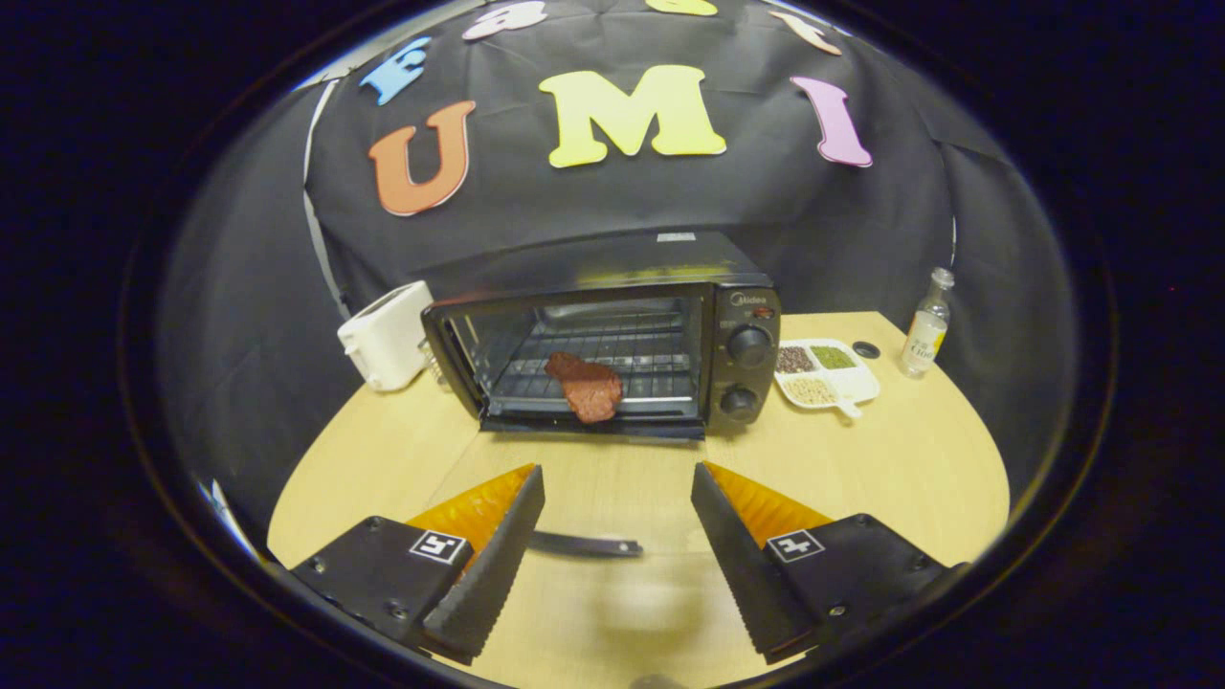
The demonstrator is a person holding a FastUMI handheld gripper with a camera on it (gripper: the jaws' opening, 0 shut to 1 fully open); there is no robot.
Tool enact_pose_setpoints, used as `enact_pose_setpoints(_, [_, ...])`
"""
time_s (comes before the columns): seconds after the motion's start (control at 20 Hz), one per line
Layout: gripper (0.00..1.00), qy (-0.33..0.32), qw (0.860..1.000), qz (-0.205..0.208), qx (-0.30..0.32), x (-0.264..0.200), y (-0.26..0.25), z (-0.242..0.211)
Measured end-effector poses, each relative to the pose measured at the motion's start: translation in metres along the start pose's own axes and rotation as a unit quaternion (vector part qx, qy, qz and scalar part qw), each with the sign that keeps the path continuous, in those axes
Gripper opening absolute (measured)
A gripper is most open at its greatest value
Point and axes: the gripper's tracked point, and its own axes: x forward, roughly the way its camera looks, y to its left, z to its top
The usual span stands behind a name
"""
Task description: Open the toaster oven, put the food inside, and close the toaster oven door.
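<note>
The black toaster oven [742, 311] stands at the back of the wooden table [909, 459]. Its glass door [574, 459] lies folded down flat toward me. The door's dark handle [586, 545] sits between my fingers, close to the left one. A reddish-brown piece of meat [586, 385] lies on the wire rack at the front of the oven cavity, beyond my fingers. My gripper [617, 474] is open above the lowered door, with a wide gap between the fingers and nothing in them.
A white toaster [388, 335] stands just left of the oven. Right of the oven are a white divided dish [828, 373] with grains, a small black cap [866, 350] and a clear bottle [924, 335]. Black cloth walls in the table.
</note>
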Motion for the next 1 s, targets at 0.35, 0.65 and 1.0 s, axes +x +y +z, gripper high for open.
enact_pose_setpoints(0.35, [0.99, 0.061, 0.998, 0.014, -0.016, -0.028, 0.0, -0.069])
enact_pose_setpoints(0.65, [0.99, 0.103, 0.994, 0.019, -0.013, -0.004, 0.016, -0.107])
enact_pose_setpoints(1.0, [0.99, 0.13, 0.991, 0.009, -0.005, 0.042, 0.026, -0.121])
